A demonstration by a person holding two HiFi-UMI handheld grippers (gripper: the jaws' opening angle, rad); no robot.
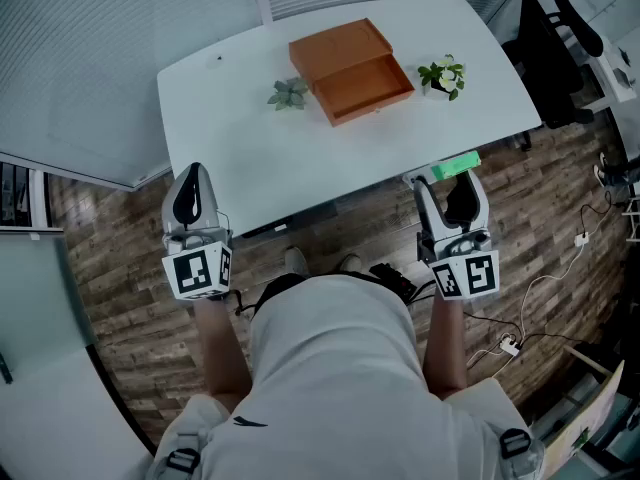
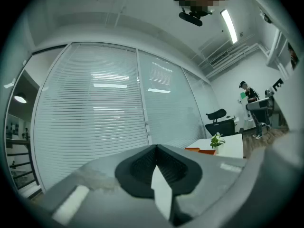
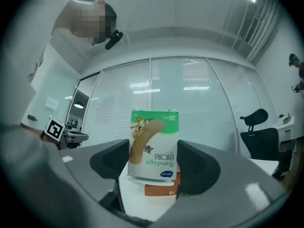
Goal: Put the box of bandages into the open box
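bandage box (image 3: 154, 144): gripped between right gripper (image 3: 154, 163) jaws, spread wide, at table (image 1: 230, 118) near edge | open box (image 1: 352, 70): on table, well apart | left gripper (image 2: 156, 170): jaws together, empty

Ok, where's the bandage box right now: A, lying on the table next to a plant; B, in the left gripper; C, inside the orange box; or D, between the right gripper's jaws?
D: the right gripper view shows the bandage box clamped between the pads of the right gripper, short of the table, while the orange box looks empty.
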